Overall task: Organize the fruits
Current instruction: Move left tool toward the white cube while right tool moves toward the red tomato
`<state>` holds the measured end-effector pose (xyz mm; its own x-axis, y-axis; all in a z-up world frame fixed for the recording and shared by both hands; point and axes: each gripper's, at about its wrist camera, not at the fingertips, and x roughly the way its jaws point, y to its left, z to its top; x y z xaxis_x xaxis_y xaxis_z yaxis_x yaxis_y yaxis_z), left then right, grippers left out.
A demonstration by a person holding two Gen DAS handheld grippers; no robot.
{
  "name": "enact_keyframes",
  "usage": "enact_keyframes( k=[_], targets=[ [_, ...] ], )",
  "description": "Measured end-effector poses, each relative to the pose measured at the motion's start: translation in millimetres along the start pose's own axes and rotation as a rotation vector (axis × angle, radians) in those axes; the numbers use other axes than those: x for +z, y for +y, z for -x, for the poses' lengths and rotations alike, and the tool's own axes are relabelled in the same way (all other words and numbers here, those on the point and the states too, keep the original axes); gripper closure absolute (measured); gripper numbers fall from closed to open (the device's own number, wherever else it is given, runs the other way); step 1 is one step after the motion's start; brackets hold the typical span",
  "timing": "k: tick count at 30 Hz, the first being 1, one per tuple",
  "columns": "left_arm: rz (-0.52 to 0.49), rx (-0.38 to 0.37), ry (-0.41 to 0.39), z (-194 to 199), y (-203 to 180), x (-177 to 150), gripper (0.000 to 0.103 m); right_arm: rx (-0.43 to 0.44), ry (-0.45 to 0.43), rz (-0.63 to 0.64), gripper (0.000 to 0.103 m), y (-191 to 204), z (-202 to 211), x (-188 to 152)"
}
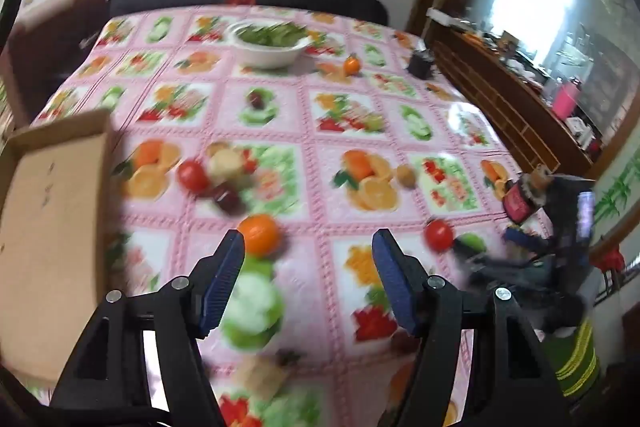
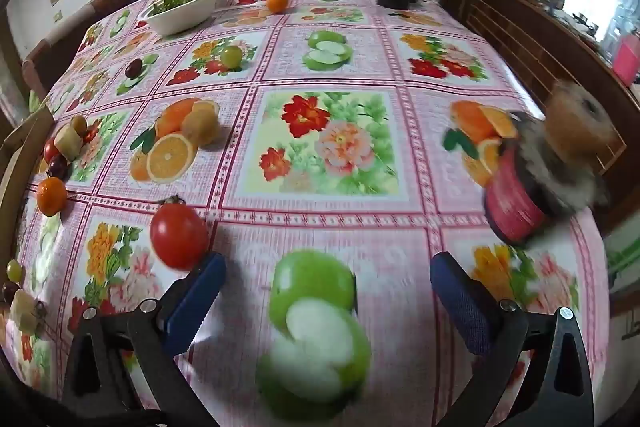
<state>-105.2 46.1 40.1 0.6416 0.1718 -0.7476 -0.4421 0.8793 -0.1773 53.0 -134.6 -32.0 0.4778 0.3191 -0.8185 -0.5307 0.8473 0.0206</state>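
Both hand-held grippers are released w/ nothing between the pads, both tilted down at the table (image 2: 400,39). Left hand-held gripper (image 1: 308,247) hangs over the near part of the cloth; the orange (image 1: 259,234) sits just ahead of its left fingertip, a tomato (image 1: 193,175) and a dark plum (image 1: 227,198) further ahead-left in a small cluster, and the cardboard box (image 1: 52,227) is right beside it on the left. Right hand-held gripper (image 2: 326,267) has a tomato (image 2: 179,235) just off its left fingertip; the green apple halves between its jaws are only print on the cloth, so don't grab at those. I read the step as the first pick, nothing in the box yet as far as I can see. To do it well: take the orange w/ the left since it's nearest the box, shift left a touch so it's centred between the pads, come down low, close slowly bc round fruit will roll. W/ the right, swing left to centre on the tomato, squeeze gently, soft skin. Left view is blurred, so I'd settle before closing. More fruit is far ahead near the bowl (image 2: 182,13); leave for later.
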Motion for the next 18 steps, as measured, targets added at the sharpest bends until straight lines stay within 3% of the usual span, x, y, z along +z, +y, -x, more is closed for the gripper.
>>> enact_keyframes(
  k=[2, 4, 9, 13, 16, 18],
  targets=[
    [0.019, 0.009, 0.014, 3.9, 6.8, -9.8, 0.038, 0.027, -0.063, -0.051, 0.0, -5.7, 15.3, -3.3],
    [0.024, 0.028, 0.022, 8.3, 11.6, -18.2, 0.038, 0.108, -0.098, -0.142, 0.0, -11.2, 28.6, -8.1],
    [0.022, 0.064, 0.036, 20.6, 18.5, -34.8, 0.037, 0.33, -0.057, -0.151, 0.001, 9.5, 39.8, -10.0],
    [0.027, 0.102, 0.039, 28.2, 22.7, -42.7, 0.037, 0.328, -0.059, -0.074, 0.001, 39.4, 56.8, -14.0],
    [0.018, 0.16, 0.024, 34.6, 22.9, -46.2, 0.037, 0.2, -0.1, 0.037, 0.001, 60.4, 73.5, -16.8],
    [0.01, 0.196, 0.016, 36.7, 22.8, -47.3, 0.037, 0.171, -0.102, 0.095, 0.001, 68.8, 77.9, -17.0]
  ],
)
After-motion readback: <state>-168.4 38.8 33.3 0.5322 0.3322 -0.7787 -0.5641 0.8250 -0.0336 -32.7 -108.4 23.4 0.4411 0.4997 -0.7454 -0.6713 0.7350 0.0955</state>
